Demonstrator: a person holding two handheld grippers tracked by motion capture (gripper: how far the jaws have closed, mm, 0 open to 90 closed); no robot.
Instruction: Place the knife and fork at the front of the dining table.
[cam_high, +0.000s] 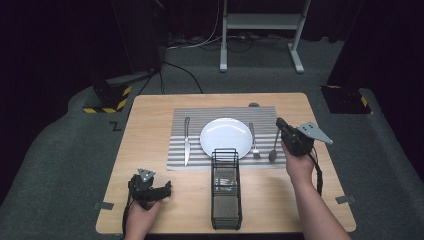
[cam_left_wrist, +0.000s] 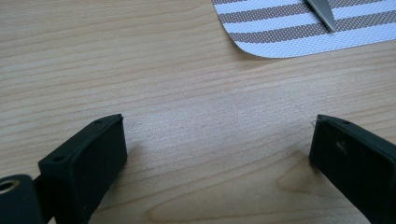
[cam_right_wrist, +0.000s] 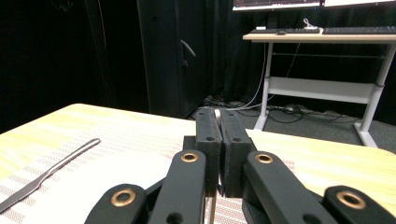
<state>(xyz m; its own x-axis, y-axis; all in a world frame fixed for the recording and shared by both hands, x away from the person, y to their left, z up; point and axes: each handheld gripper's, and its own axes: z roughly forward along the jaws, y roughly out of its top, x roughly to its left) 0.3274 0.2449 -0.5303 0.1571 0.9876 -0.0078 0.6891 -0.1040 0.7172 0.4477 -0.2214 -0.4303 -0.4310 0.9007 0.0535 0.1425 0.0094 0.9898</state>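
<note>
My right gripper (cam_high: 281, 124) hovers over the right edge of the striped placemat (cam_high: 200, 116), shut on the handle of a silver spoon (cam_high: 274, 149) that hangs down with its bowl near the mat. In the right gripper view the jaws (cam_right_wrist: 219, 116) are pressed together on a thin strip of the spoon (cam_right_wrist: 217, 113). My left gripper (cam_high: 167, 189) lies low at the table's front left, open. In the left gripper view its jaws (cam_left_wrist: 217, 140) stand wide apart over bare wood, with nothing between them.
A white plate (cam_high: 226, 137) sits mid-mat, with a knife (cam_high: 186, 141) to its left and a fork (cam_high: 254, 141) to its right. A black wire basket (cam_high: 226, 187) stands in front of the plate. A silver utensil (cam_right_wrist: 46, 172) lies left of my right jaws. The mat corner (cam_left_wrist: 289, 32) is close to my left gripper.
</note>
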